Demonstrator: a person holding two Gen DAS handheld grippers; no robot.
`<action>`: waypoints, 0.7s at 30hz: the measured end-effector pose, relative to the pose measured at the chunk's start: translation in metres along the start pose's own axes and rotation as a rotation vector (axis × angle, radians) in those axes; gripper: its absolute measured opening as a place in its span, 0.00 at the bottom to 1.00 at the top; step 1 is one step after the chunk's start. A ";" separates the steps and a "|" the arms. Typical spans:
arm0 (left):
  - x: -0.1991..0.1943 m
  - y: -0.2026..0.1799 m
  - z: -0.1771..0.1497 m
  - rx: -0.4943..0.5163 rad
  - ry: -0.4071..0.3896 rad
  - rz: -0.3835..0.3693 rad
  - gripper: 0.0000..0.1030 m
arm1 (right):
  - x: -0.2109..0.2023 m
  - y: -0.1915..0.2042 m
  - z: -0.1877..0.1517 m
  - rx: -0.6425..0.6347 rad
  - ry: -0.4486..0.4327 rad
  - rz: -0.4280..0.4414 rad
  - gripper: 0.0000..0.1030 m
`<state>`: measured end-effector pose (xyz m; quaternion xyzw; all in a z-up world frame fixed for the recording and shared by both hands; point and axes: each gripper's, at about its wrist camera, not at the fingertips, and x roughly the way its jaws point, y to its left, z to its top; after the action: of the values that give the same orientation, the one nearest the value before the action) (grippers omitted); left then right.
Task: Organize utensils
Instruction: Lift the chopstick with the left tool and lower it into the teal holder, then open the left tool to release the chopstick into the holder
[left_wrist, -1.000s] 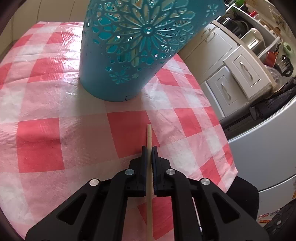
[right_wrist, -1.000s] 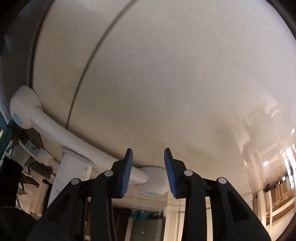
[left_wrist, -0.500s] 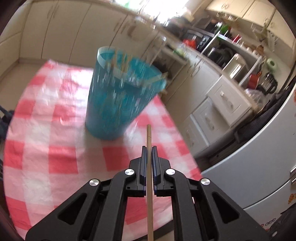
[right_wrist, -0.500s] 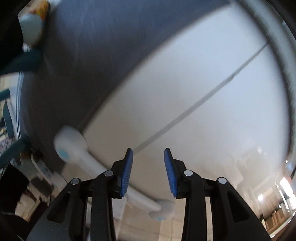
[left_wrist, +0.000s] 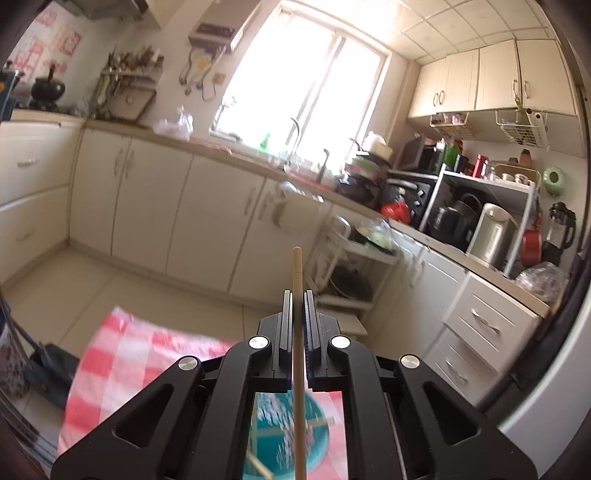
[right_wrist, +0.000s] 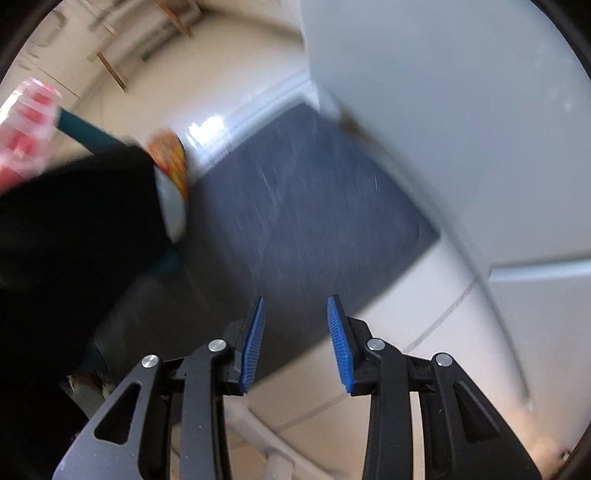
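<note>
My left gripper (left_wrist: 296, 295) is shut on a thin wooden chopstick (left_wrist: 297, 269) that runs along the fingers and sticks out past the tips. It is raised high and level, looking across the kitchen. The teal cut-out utensil holder (left_wrist: 280, 435) shows blurred below the jaws, with wooden sticks in it, standing on the red-and-white checked tablecloth (left_wrist: 122, 362). My right gripper (right_wrist: 296, 325) is open and empty, away from the table, facing a grey floor mat (right_wrist: 303, 206) and a white appliance (right_wrist: 461, 110).
Cream cabinets (left_wrist: 207, 218) and a cluttered counter line the far wall under a bright window (left_wrist: 299, 92). A white drawer unit (left_wrist: 480, 332) and a shelf rack with kettles (left_wrist: 487, 229) stand at the right. A dark bag (left_wrist: 48, 369) lies on the floor by the table.
My left gripper has risen and tilted up with the chopstick; the teal holder dropped from ahead to under the jaws. My right gripper swung from the white appliance door toward the floor mat.
</note>
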<state>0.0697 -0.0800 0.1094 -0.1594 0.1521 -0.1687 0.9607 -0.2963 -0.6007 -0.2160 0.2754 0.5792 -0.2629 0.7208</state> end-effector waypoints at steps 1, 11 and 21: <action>0.008 -0.002 0.005 0.015 -0.033 0.025 0.05 | -0.016 0.002 0.009 -0.012 -0.039 -0.001 0.34; 0.047 -0.003 0.003 0.040 -0.049 0.099 0.05 | -0.158 0.143 0.080 -0.285 -0.497 0.149 0.34; 0.036 0.017 -0.033 0.038 0.076 0.099 0.07 | -0.189 0.341 0.047 -0.868 -0.522 0.284 0.39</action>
<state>0.0950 -0.0870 0.0650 -0.1267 0.1931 -0.1298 0.9643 -0.0620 -0.3804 0.0094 -0.0475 0.3931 0.0417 0.9173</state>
